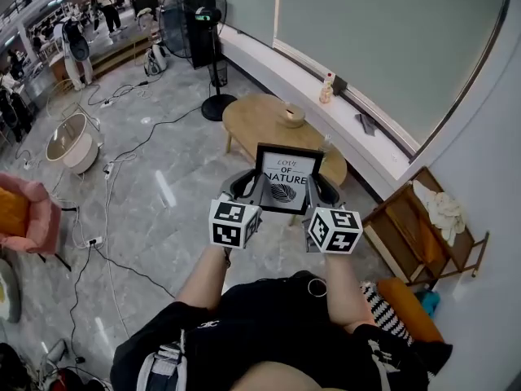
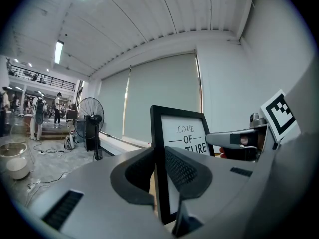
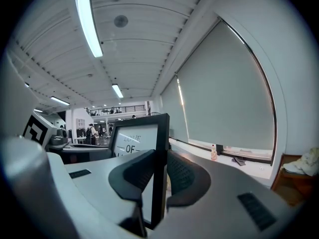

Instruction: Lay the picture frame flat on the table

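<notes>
A black picture frame (image 1: 286, 178) with a white print reading "LOVE OF NATURE" is held upright in the air between both grippers, in front of the oval wooden table (image 1: 252, 120). My left gripper (image 1: 245, 187) is shut on the frame's left edge (image 2: 159, 168), its dark pads either side of the black border. My right gripper (image 1: 321, 191) is shut on the frame's right edge (image 3: 159, 173) in the same way. In the head view the marker cubes (image 1: 234, 222) hide part of both grippers.
A small bowl-like object (image 1: 293, 116) sits on the table. A standing fan (image 1: 199, 31) is behind it to the left, a window ledge with a small bottle (image 1: 327, 88) to the right. A wooden rack (image 1: 423, 226) stands at right; cables (image 1: 106, 194) run over the floor.
</notes>
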